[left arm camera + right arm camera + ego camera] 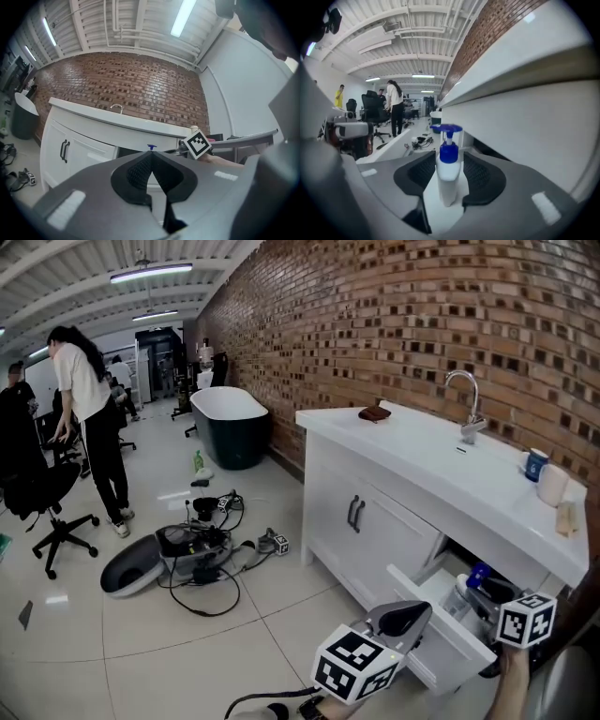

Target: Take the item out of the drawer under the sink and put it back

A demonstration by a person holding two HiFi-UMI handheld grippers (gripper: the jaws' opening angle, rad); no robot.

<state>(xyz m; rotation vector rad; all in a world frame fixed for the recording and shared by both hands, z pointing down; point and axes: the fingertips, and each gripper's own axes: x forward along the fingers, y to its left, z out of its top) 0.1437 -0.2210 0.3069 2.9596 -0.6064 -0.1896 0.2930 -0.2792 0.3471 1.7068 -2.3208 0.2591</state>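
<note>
Head view, looking steeply down on a white vanity (412, 448) set against a brick wall (375, 315). Below the sink, a drawer (442, 626) pulled out over the floor tiles. Upright inside it: a pump bottle (472, 585), white body with a blue pump head, any label too small to read. Right gripper (487, 594) reaching into the drawer from the right, its marker cube (525, 618) printed with black-and-white square codes, no letters.

Right gripper view: fingers on either side of the bottle at shoulder height, narrowly apart, one pad close against the body, a thin gap at the other, not clamped. Bottle apparently standing on the white drawer floor, the countertop overhang close above it.

Left gripper (151, 159) held just before the drawer front, fingers closed tip to tip on nothing.

On the countertop: faucet (466, 404), a small brown object (374, 413) near the far end, a blue cup (536, 463) with unreadable print beside a white roll (553, 484). Left of the drawer, cabinet doors with dark handles (355, 514).

On the floor: a tangle of cables and equipment (192, 549), a dark bathtub (230, 423) further back, an office chair (42, 493) and a standing person (89, 418) in a white top.
</note>
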